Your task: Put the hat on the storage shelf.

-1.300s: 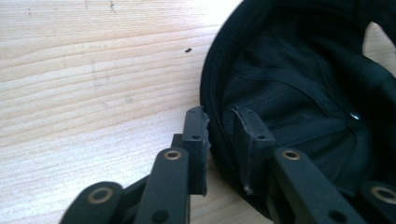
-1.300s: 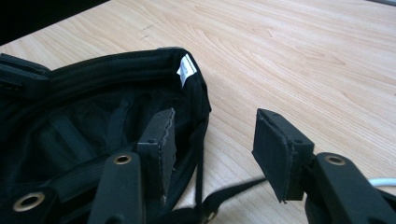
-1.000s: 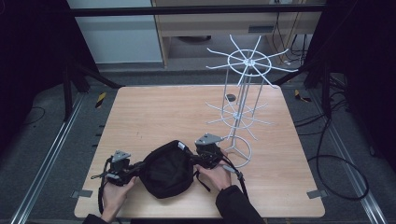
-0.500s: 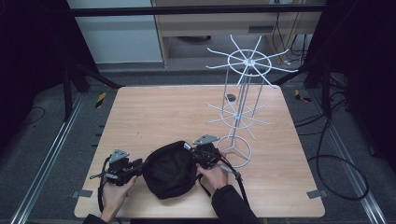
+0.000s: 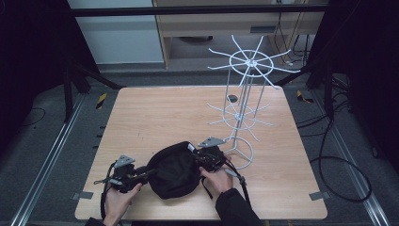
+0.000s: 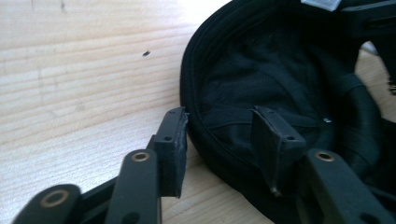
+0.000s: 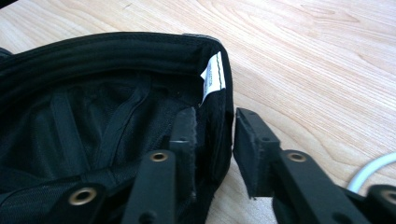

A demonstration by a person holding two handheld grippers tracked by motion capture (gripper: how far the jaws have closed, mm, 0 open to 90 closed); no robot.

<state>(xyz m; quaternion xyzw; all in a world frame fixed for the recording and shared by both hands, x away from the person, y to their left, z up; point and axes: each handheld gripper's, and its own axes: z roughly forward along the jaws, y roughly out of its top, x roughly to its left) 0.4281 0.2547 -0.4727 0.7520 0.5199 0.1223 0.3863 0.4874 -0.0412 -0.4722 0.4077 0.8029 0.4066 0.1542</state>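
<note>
The left gripper's (image 6: 219, 140) fingers stand apart, having just been opening, astride the rim of the black cap (image 5: 173, 170), one inside, one outside, not pressing. The right gripper's (image 7: 212, 140) fingers, also just opening, straddle the cap's opposite rim beside its white label (image 7: 212, 77), a gap showing. The cap lies upside down on the worktop (image 5: 155, 113), just beside the wire rack's (image 5: 244, 108) base.

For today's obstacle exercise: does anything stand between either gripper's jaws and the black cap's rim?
Nothing visible does. The left gripper and the right gripper each straddle the rim of the black cap, jaws just opening, pads off the fabric.
</note>
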